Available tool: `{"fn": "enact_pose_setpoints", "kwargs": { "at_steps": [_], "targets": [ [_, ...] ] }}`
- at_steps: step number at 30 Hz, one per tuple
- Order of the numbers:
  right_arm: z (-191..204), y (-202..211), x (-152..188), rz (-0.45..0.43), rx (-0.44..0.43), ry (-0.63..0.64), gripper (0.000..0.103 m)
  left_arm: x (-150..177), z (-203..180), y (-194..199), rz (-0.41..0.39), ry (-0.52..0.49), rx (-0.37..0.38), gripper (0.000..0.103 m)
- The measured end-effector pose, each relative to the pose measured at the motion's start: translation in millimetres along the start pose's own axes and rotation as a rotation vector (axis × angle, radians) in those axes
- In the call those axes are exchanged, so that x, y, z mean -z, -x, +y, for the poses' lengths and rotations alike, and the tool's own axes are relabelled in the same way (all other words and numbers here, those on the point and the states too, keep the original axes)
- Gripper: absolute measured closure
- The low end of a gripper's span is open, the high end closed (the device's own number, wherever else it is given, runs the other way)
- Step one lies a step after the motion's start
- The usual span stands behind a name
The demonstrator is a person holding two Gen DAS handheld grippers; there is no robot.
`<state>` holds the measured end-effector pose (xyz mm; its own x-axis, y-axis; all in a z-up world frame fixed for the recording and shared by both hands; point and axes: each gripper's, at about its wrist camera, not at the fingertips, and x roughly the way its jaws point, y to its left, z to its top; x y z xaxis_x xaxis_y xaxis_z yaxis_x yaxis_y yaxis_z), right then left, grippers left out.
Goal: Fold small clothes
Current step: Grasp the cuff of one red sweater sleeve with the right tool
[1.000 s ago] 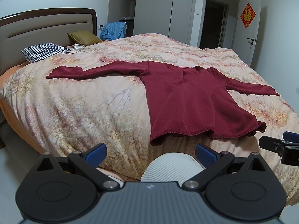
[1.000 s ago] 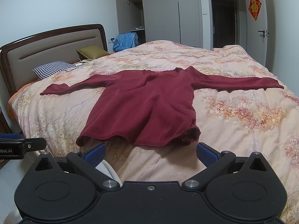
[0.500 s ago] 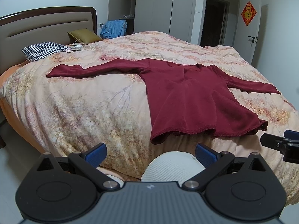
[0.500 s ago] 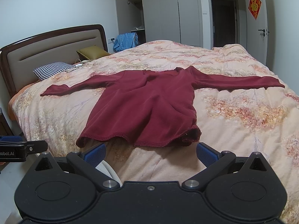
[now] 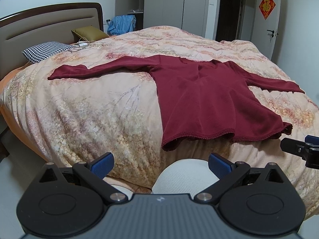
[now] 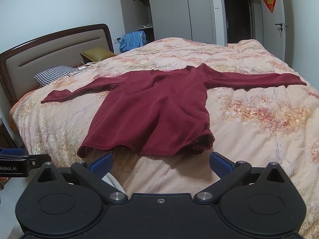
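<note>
A dark red long-sleeved top (image 5: 201, 99) (image 6: 157, 107) lies flat on the bed, both sleeves spread out sideways and its hem toward me. My left gripper (image 5: 161, 162) hangs open off the bed's near edge, short of the hem and to its left. My right gripper (image 6: 161, 162) is open too, just short of the hem's right half. Neither holds anything. The tip of the right gripper shows at the right edge of the left wrist view, and the left gripper's tip at the left edge of the right wrist view.
The bed has a floral peach quilt (image 5: 95, 107) (image 6: 259, 119), a checked pillow (image 5: 45, 49) and an olive cushion (image 5: 87, 32) by the headboard (image 5: 49, 23). A white charger with cable (image 5: 81, 44) lies near them. A person's white-clad knee (image 5: 185, 175) is below the left gripper. Wardrobe and doors stand behind.
Both views have shifted slightly, and the top sits a little lower in frame. The top has not moved and both grippers stay open.
</note>
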<state>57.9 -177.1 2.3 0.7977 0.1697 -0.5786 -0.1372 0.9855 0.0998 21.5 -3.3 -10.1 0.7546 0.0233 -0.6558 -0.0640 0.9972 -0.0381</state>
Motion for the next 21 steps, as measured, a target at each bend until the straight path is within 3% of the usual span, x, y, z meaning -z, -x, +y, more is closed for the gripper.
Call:
{"fn": "enact_pose_setpoints", "kwargs": {
  "at_steps": [13,21],
  "targets": [
    [-37.8,-38.6,-10.9,-0.002,0.013,-0.064,0.000,-31.0,-13.8,-44.7,0.066,-0.036,-0.033,0.000],
    [-113.0,-86.2,-54.5,-0.062,0.047,-0.153,0.000,-101.4,-34.8,-107.4,0.042,-0.053,-0.035,0.000]
  ]
}}
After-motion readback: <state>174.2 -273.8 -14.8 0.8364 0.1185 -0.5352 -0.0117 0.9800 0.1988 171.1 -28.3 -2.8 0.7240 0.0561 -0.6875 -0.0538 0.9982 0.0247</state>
